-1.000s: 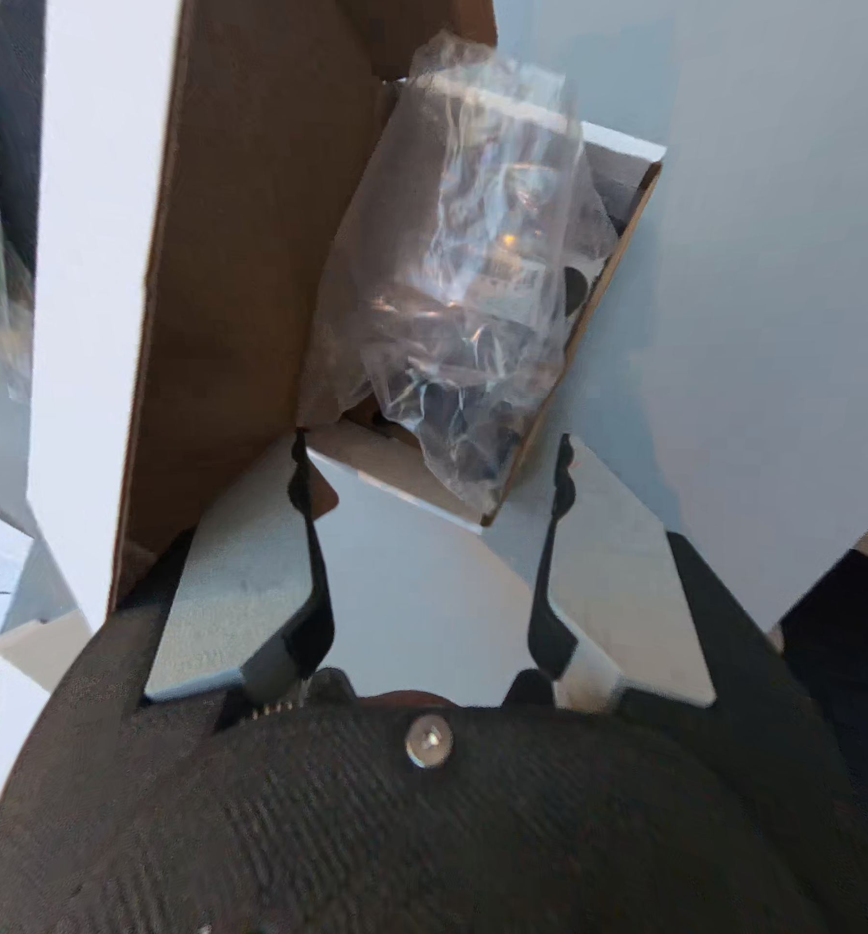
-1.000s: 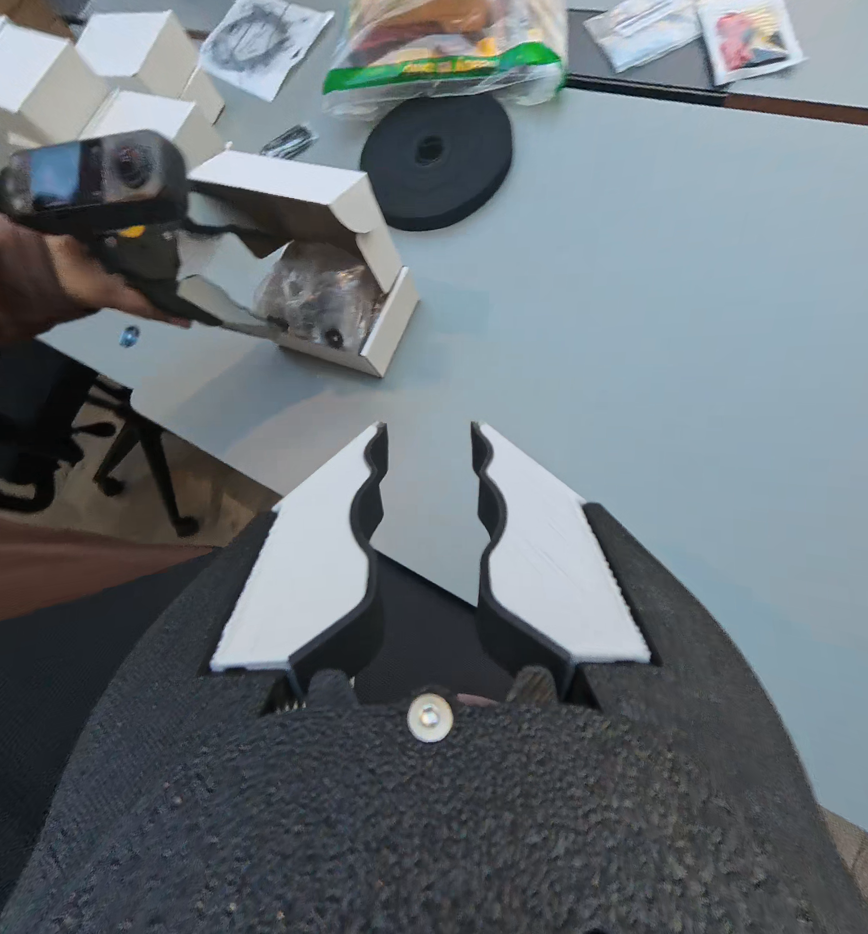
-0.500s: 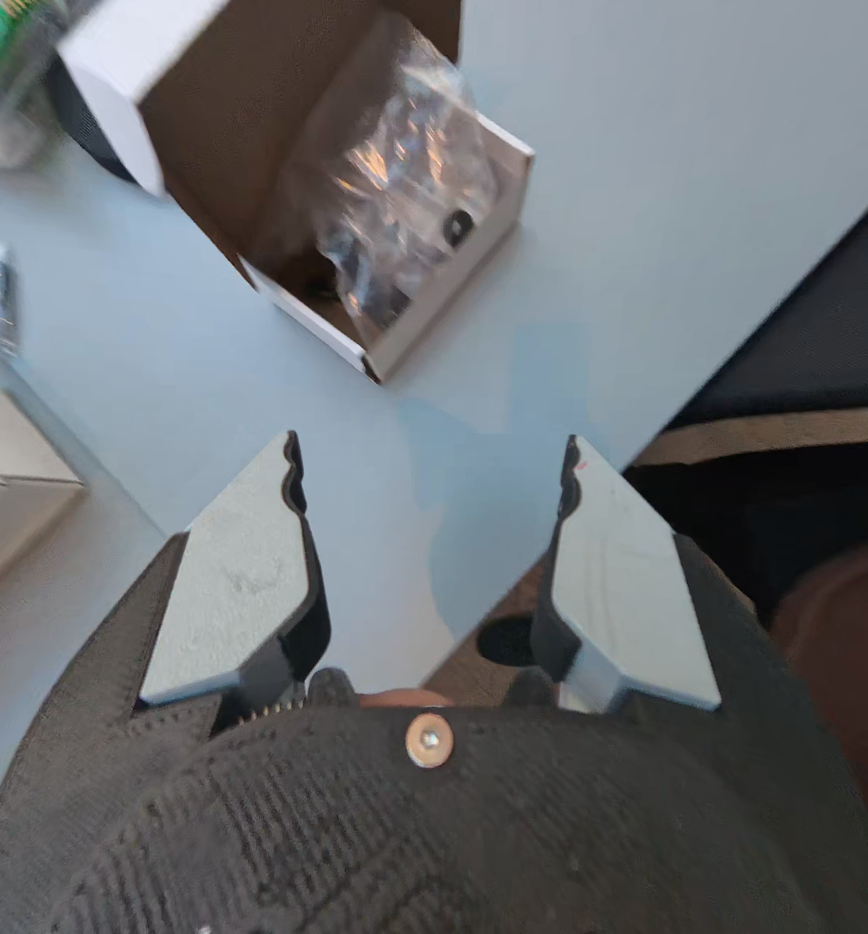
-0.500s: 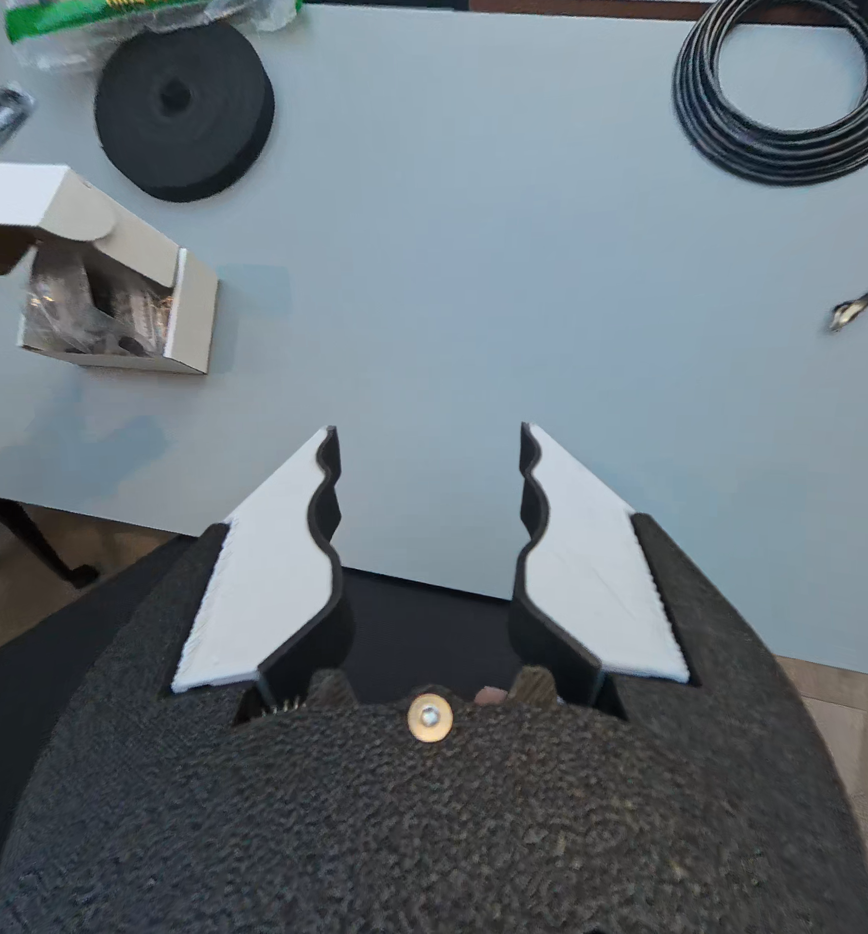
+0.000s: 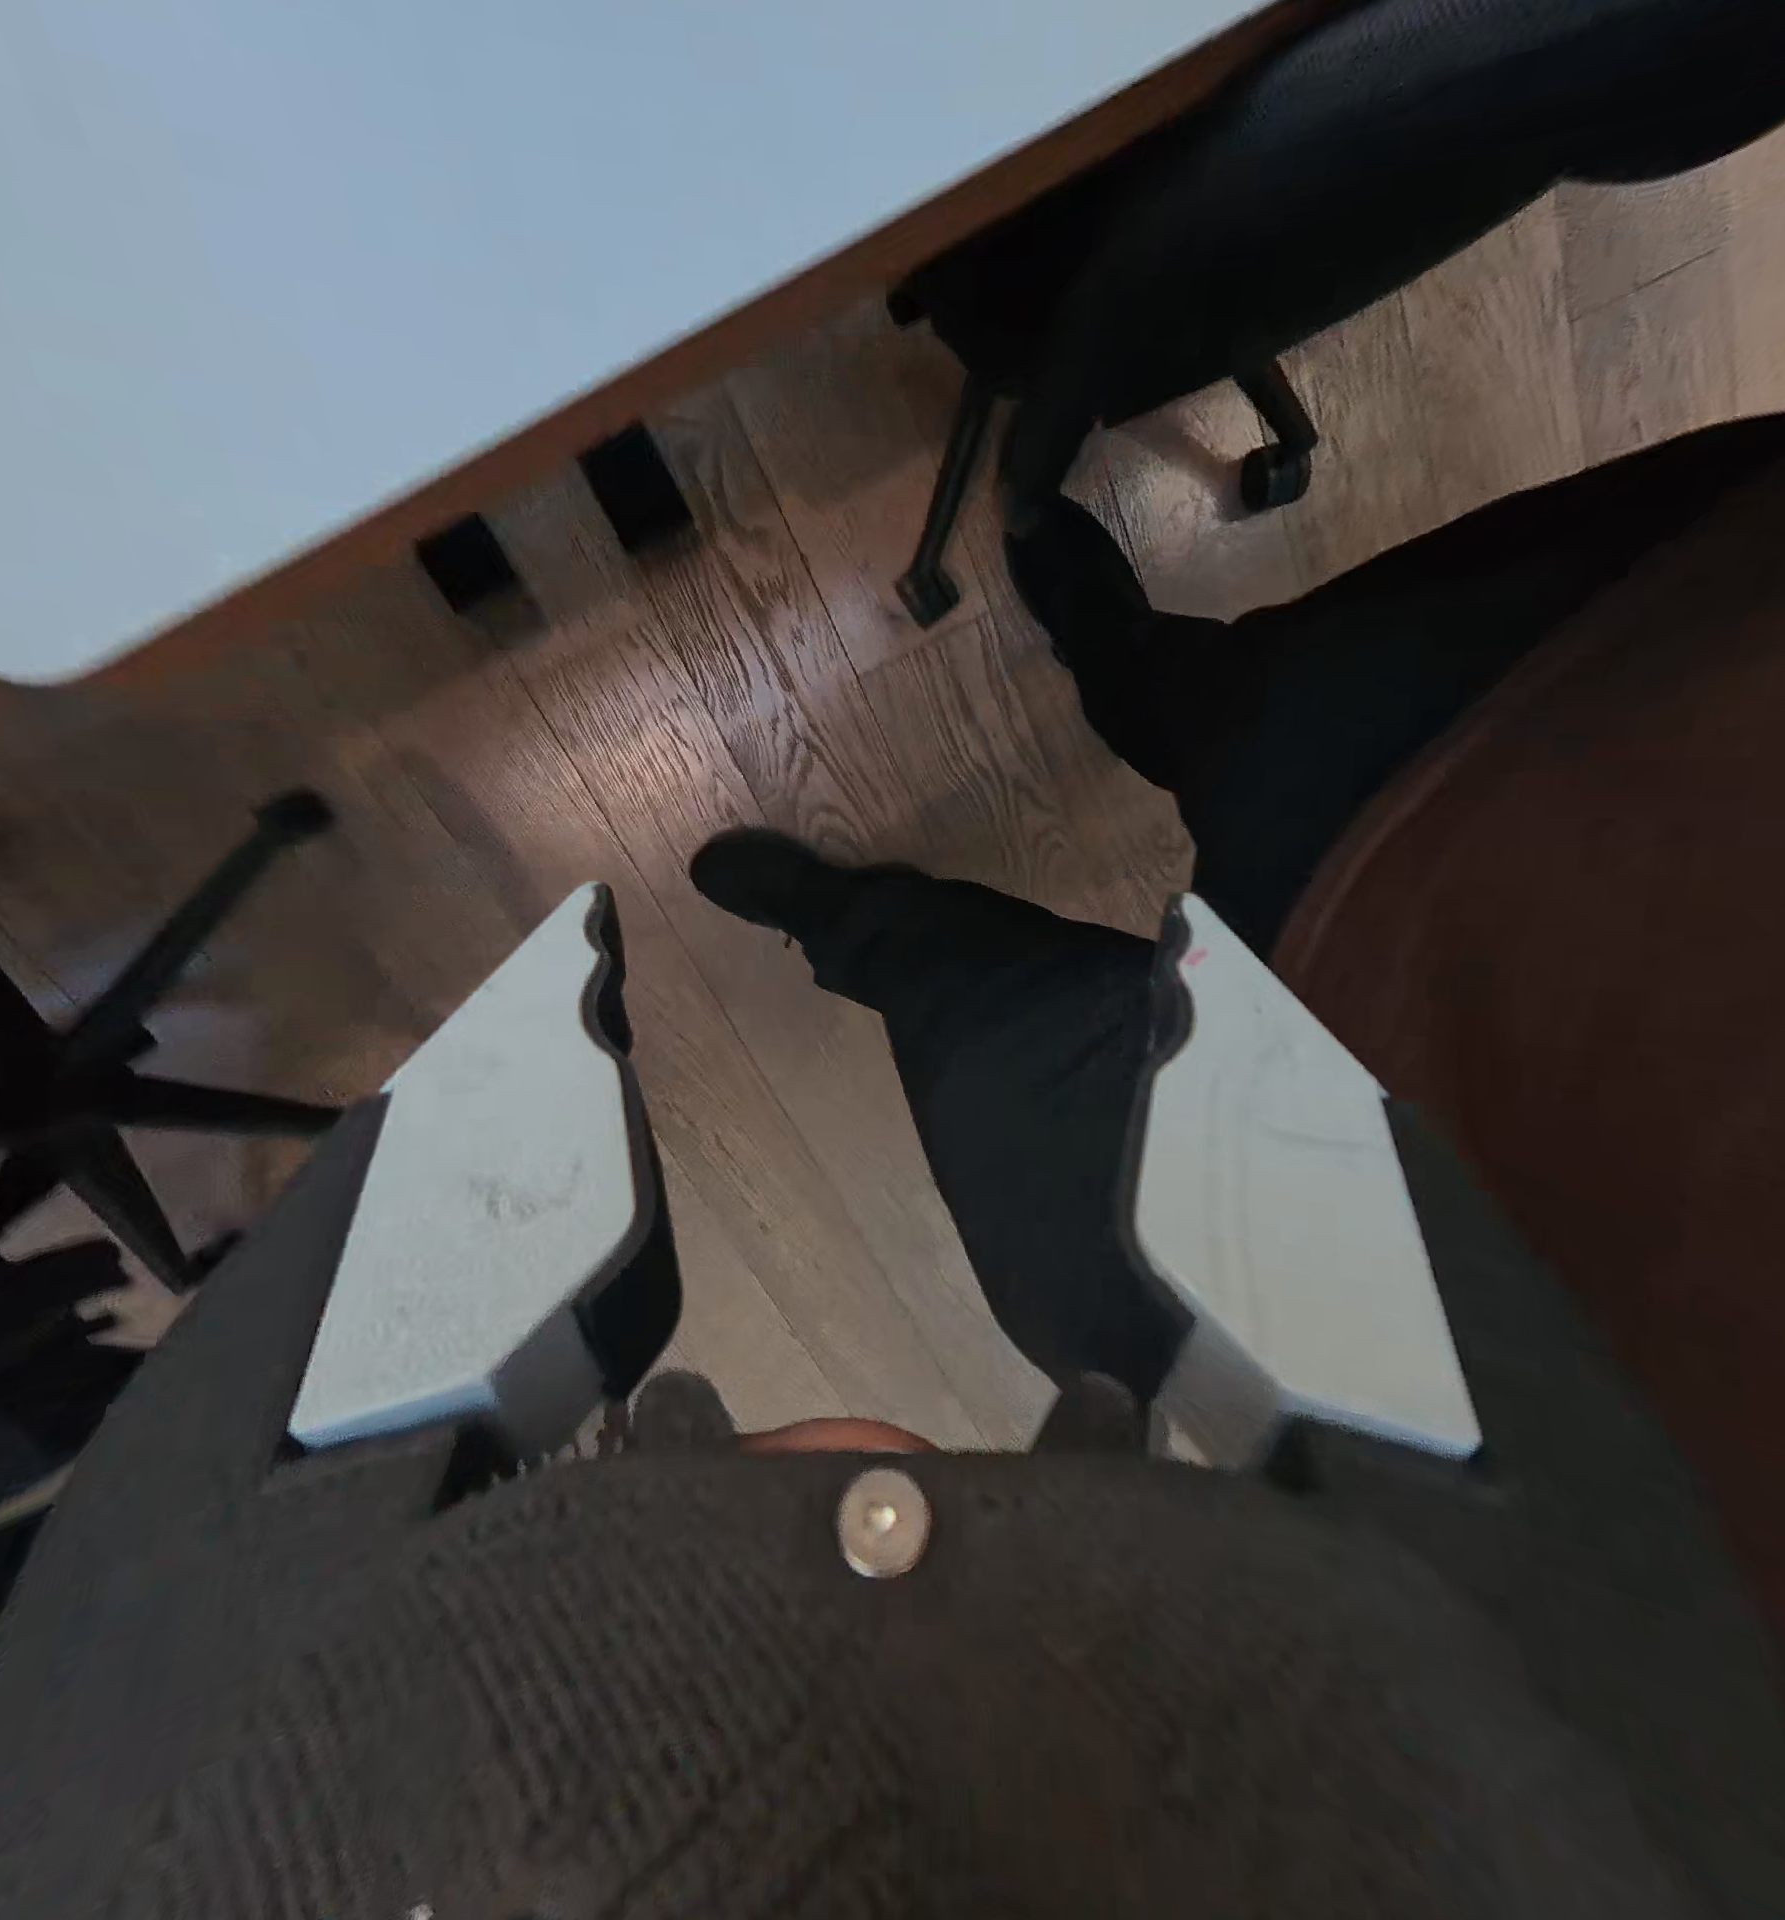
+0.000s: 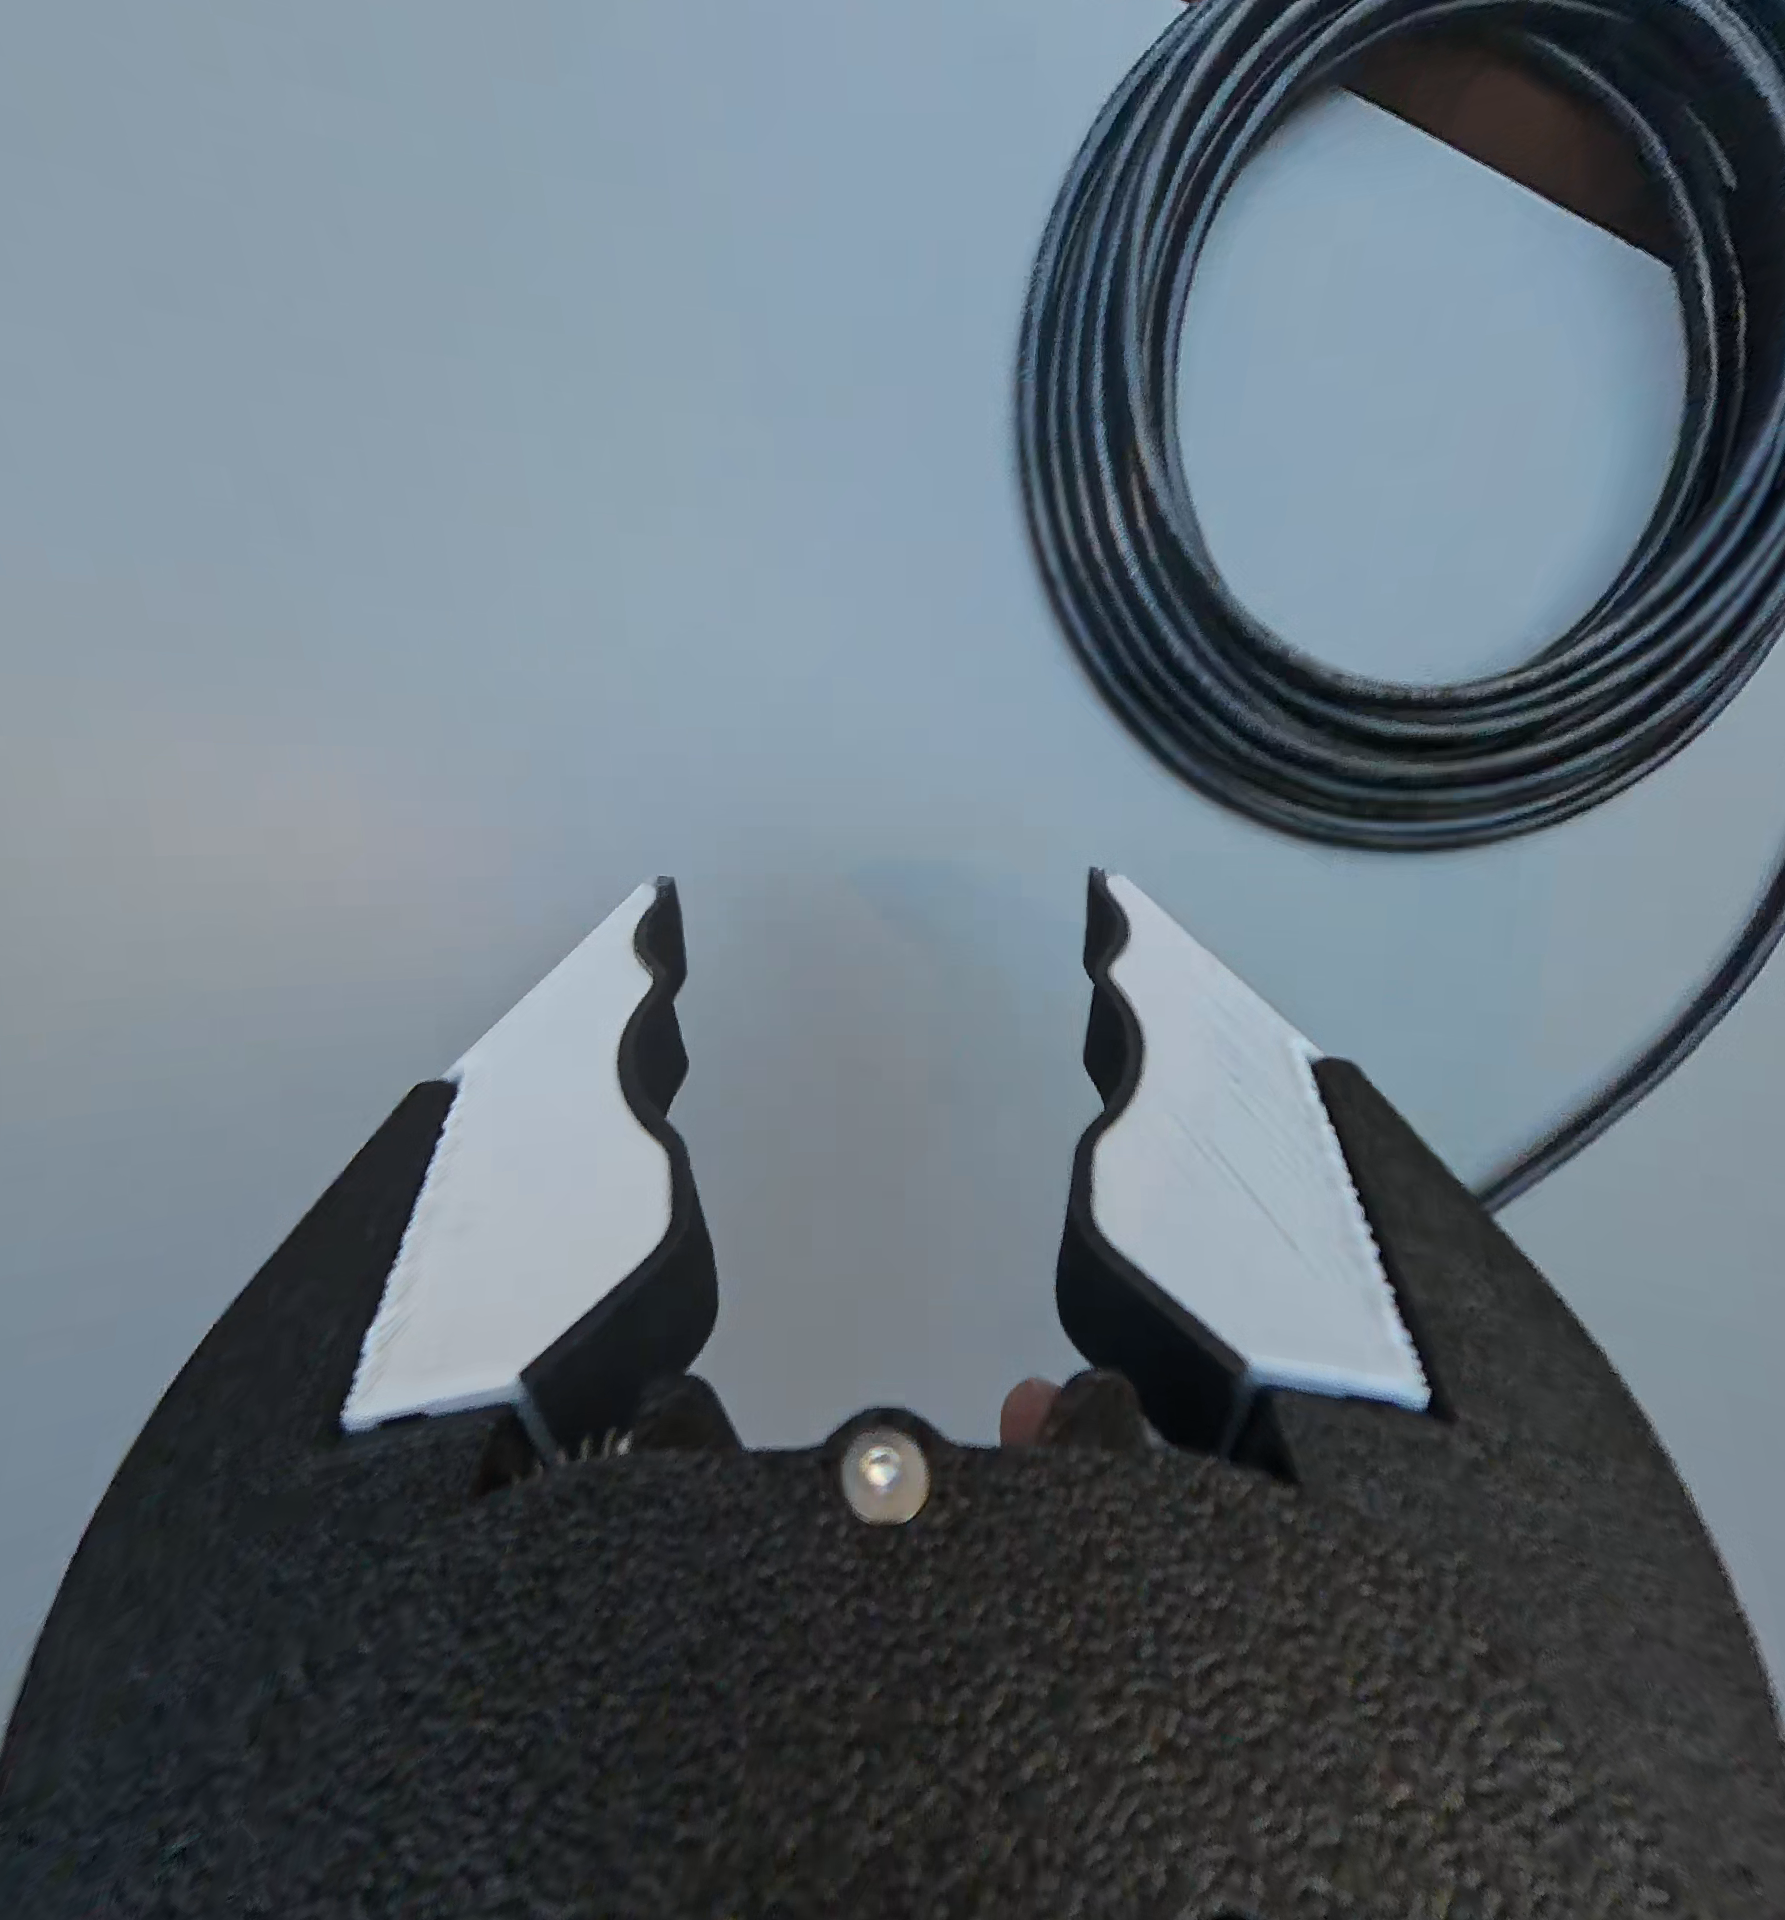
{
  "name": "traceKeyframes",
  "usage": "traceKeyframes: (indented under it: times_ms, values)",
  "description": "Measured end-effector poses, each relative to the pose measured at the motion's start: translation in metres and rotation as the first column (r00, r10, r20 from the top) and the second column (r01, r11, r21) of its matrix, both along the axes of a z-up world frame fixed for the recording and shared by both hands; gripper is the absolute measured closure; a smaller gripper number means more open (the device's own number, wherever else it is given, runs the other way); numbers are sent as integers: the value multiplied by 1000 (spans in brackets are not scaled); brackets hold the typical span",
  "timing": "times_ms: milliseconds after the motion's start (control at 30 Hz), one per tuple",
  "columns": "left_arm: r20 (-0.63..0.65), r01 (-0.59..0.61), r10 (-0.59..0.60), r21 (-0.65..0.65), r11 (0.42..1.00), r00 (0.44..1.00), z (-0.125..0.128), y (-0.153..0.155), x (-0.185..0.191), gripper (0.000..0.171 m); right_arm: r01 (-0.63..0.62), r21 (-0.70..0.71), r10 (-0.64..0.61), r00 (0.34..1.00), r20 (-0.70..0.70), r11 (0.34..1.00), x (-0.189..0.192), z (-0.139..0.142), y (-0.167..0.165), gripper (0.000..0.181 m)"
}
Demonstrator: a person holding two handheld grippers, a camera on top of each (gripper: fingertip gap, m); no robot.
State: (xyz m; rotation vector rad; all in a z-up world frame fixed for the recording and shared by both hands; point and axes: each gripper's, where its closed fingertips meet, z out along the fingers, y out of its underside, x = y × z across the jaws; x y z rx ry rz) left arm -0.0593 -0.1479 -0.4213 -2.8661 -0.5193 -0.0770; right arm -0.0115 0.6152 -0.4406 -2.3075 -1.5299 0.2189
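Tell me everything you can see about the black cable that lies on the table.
The black cable is wound into a round coil of many loops, thin and smooth like rubber or plastic. It lies flat on the pale grey table, ahead and to the right of the right claw, which is open and does not touch it. One loose strand leaves the coil on the right and runs down toward the claw's body. The top right of the coil goes out of the picture and over a dark part of the table's far edge.
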Motion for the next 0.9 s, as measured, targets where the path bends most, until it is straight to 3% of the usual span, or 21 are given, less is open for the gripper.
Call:
traceKeyframes:
  times_ms: [167, 300, 400, 433, 500, 700, 767, 900]
  values:
    - [-21, -15, 13, -135, 991, 1000, 10, -31, 37, 71, -51, 41, 49, 997, 63, 998, -30, -27, 54, 103]
    - [7, -41, 44, -192, 980, 999, 14, -41, 50, 72, -101, 41, 94, 985, 147, 994, -41, -47, 78, 103]
    - [18, -38, 43, -212, 976, 999, 14, -39, 50, 72, -85, -107, 93, 993, 73, 991, -51, -54, 71, 131]
    - [21, -40, 45, -214, 976, 999, 13, -37, 49, 72, -70, -126, 78, 995, 56, 990, -50, -54, 72, 131]
    - [35, -51, 59, -199, 979, 998, 10, -29, 50, 72, -78, -158, 83, 996, 27, 984, -49, -54, 64, 158]
    - [52, -26, 34, -157, 987, 998, 2, -6, 53, 72, -213, -65, 216, 975, 46, 975, -43, -52, 17, 161]
    - [52, -18, 26, -150, 989, 998, 2, -4, 52, 72, -221, -8, 221, 975, 29, 975, -43, -38, 19, 162]
    - [43, -31, 37, -140, 990, 998, 2, -9, 48, 73, -198, 68, 205, 973, -109, 978, -62, 41, 47, 170]
